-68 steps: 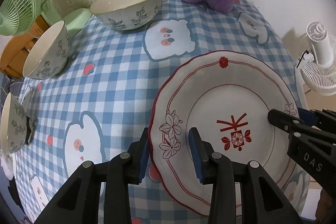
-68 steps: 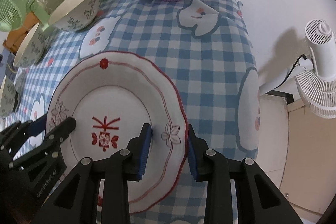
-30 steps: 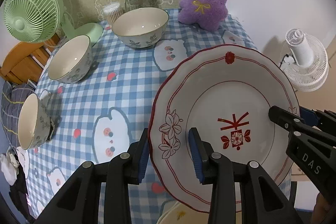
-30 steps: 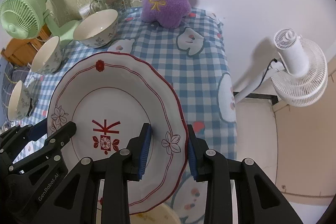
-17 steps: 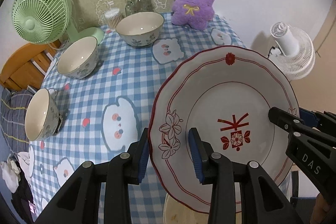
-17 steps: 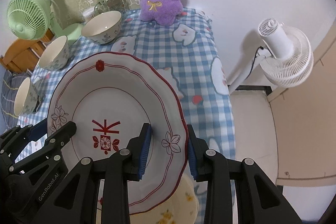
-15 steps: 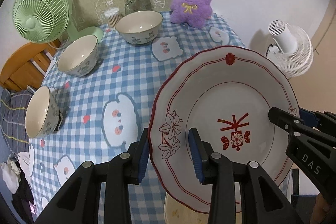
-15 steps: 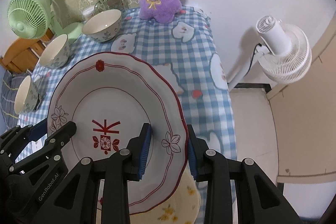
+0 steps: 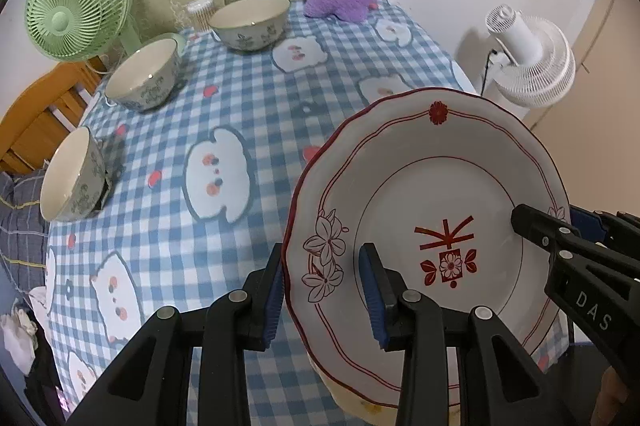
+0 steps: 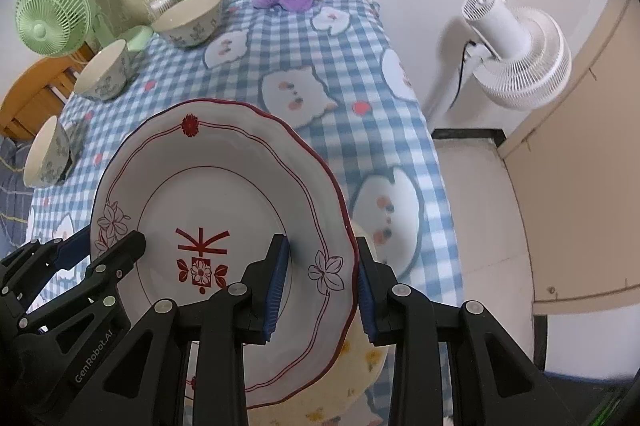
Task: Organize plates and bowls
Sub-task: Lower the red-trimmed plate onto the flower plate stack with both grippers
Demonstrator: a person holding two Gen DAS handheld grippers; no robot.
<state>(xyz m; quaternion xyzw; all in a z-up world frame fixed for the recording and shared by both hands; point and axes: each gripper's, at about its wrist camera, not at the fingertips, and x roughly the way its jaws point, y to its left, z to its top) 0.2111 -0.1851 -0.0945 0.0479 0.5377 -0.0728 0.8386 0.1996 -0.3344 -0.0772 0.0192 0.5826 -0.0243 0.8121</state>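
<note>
Plate (image 9: pixel 424 186) now over yellow plate (image 10: pixel 356 378)

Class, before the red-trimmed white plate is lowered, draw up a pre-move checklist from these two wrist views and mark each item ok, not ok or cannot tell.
1. Left gripper clamps the rim of the red-trimmed white scalloped plate: ok.
2. Right gripper clamps the opposite rim: ok.
3. Plate clear of the blue checked tablecloth: ok, it is held aloft.
4. Pale yellow flowered plate lies under the held plate as a landing spot: ok.
5. Yellow plate's surface free of objects: cannot tell, mostly hidden.
6. Three floral ceramic bowls away from the lowering path: ok, all sit at the table's far left.
</note>
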